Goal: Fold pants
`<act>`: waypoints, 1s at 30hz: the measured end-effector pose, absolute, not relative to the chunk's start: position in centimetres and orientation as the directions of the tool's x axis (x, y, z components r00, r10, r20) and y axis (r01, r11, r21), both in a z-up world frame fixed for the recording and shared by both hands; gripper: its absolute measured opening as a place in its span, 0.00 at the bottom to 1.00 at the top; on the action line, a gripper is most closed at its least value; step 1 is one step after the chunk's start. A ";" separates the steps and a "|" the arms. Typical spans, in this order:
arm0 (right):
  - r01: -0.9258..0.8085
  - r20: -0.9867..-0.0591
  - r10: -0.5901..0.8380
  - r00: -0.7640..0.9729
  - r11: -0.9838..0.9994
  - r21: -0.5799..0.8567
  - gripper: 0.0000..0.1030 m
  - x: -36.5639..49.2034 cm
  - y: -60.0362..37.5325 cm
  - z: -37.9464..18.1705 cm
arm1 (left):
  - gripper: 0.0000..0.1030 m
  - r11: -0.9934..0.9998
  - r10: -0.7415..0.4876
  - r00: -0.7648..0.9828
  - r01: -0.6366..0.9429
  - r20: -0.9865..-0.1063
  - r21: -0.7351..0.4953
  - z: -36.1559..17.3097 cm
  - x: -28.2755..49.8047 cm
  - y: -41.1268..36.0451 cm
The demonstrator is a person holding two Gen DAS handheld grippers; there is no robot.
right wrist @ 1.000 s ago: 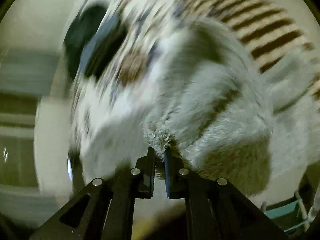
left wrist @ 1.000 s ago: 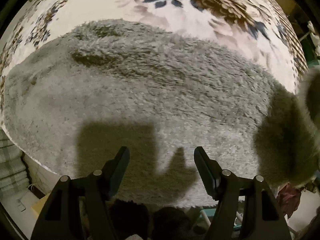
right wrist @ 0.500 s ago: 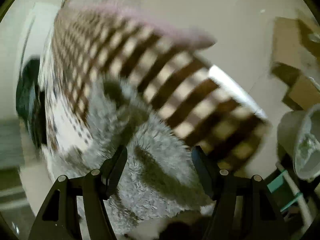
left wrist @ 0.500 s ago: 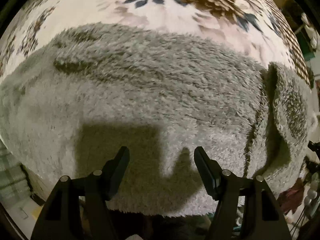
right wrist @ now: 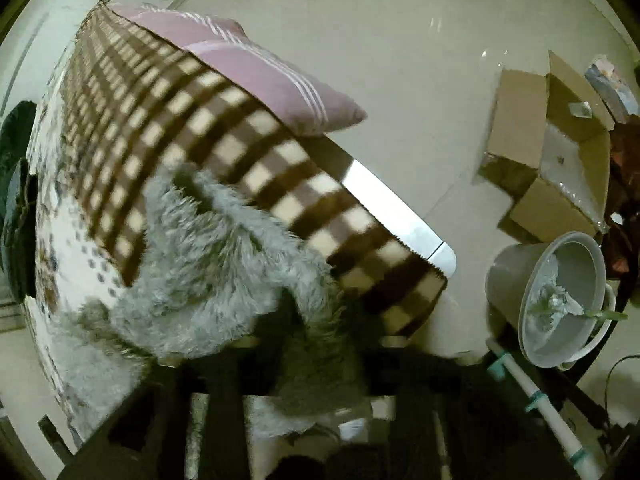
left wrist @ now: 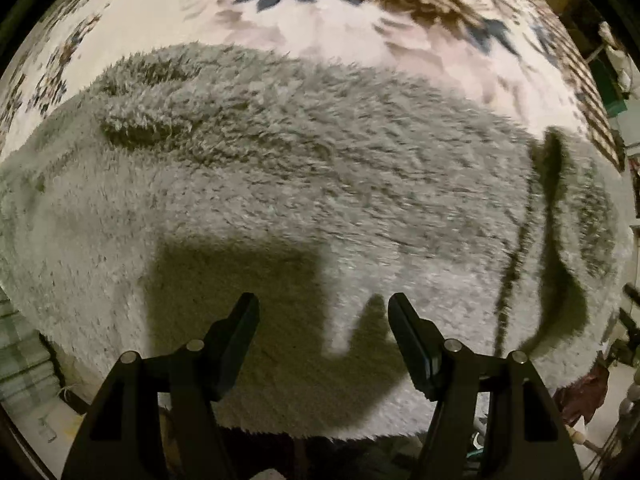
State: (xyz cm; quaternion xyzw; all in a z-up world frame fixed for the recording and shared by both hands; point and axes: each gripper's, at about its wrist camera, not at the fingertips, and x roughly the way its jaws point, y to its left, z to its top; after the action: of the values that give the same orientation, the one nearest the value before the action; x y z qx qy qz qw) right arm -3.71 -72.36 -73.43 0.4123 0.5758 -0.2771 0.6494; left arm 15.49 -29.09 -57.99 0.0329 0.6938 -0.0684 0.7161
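The grey fluffy pants point(left wrist: 304, 184) lie spread across a floral bedspread point(left wrist: 280, 12) and fill most of the left wrist view. Their right end is folded back as a flap point(left wrist: 588, 216). My left gripper point(left wrist: 323, 320) is open and empty, hovering just above the fabric near its front edge. In the right wrist view the pants point(right wrist: 224, 264) lie bunched at the bed's corner. My right gripper point(right wrist: 308, 392) is blurred and dark at the frame's bottom, its fingers point(right wrist: 216, 408) spread wide with fabric between them, gripping nothing.
A brown checked blanket point(right wrist: 224, 128) and a pink striped pillow point(right wrist: 256, 64) lie on the bed. On the floor beside it stand an open cardboard box point(right wrist: 552, 152) and a grey bucket point(right wrist: 552, 296). The bed edge point(left wrist: 280, 436) runs just below my left gripper.
My right gripper opened and let go of the pants, then swung toward the bed's corner. The pants' right end dropped onto the rest as a folded flap. My left gripper drifted slightly.
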 end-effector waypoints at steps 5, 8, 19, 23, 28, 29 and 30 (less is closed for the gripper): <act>0.776 -0.941 0.089 0.326 0.543 0.320 0.66 -2.3 -65.9 -66.7 | 0.63 0.983 0.019 0.089 0.182 -0.996 0.035 -56.8 14.7 -29.5; 0.666 -0.919 0.225 0.325 0.635 0.391 0.74 1.6 -57.7 -66.1 | 0.63 0.981 0.063 0.074 0.178 -0.995 0.075 -57.5 13.3 -28.5; 0.611 -0.985 0.148 0.094 0.772 0.174 0.06 6.1 -46.6 -72.0 | 0.63 0.985 0.057 0.053 0.160 -0.997 0.065 -58.1 13.1 -25.3; 0.755 -0.989 -0.077 0.128 0.655 0.046 0.06 0.3 -57.5 -67.4 | 0.63 0.992 0.015 0.035 0.121 -0.999 0.019 -57.8 13.7 -23.4; 0.907 -0.986 0.012 0.168 0.389 0.159 0.65 -6.8 -71.4 -68.0 | 0.63 0.994 -0.023 0.020 0.106 -1.000 -0.020 -57.6 12.6 -23.1; 0.918 -0.979 0.021 0.205 0.342 0.199 0.71 -8.0 -72.7 -67.6 | 0.63 0.994 -0.026 0.021 0.109 -0.999 -0.024 -57.2 12.0 -23.3; 0.921 -0.970 0.009 0.245 0.310 0.235 0.71 -9.1 -73.2 -67.0 | 0.63 0.993 -0.028 0.020 0.111 -0.999 -0.026 -57.0 11.7 -23.6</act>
State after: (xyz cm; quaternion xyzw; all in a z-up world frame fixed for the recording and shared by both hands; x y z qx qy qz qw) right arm -9.08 -73.23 -66.95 0.4655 0.4993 -0.3582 0.6369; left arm 11.68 -23.62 -57.01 0.0298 0.6982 -0.0488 0.7136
